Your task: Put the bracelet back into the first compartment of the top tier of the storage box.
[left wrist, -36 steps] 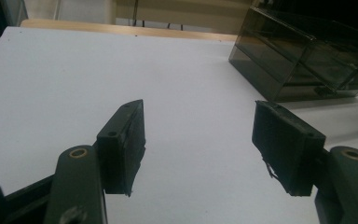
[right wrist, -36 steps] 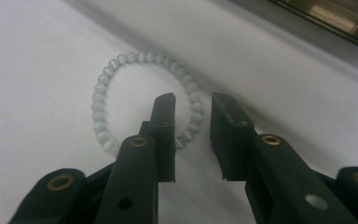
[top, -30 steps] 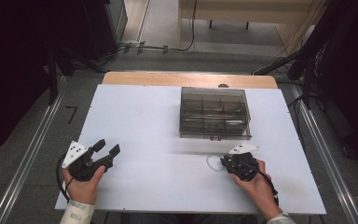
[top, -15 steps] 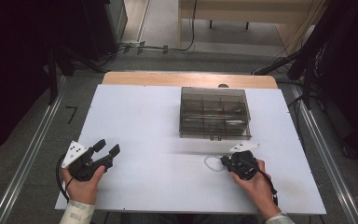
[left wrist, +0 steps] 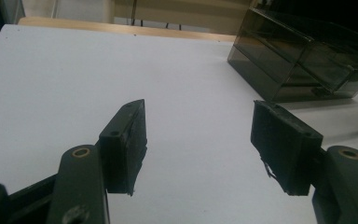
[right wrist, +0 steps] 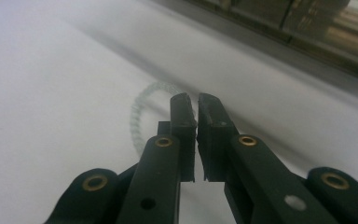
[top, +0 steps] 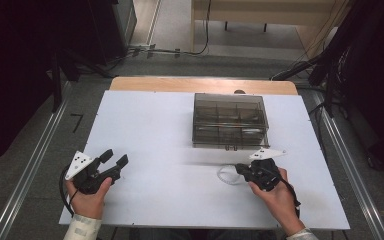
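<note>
Both tools low over the white worktop (top: 180,130).
My left tool (left wrist: 198,140) gapes wide; my right tool (right wrist: 196,114) pinches a pale beaded ring (right wrist: 140,112).

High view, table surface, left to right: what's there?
Left gripper held in the left hand → pale bead ring lying on the white table → right gripper → right hand. The smoky compartment box sits farther back.
</note>
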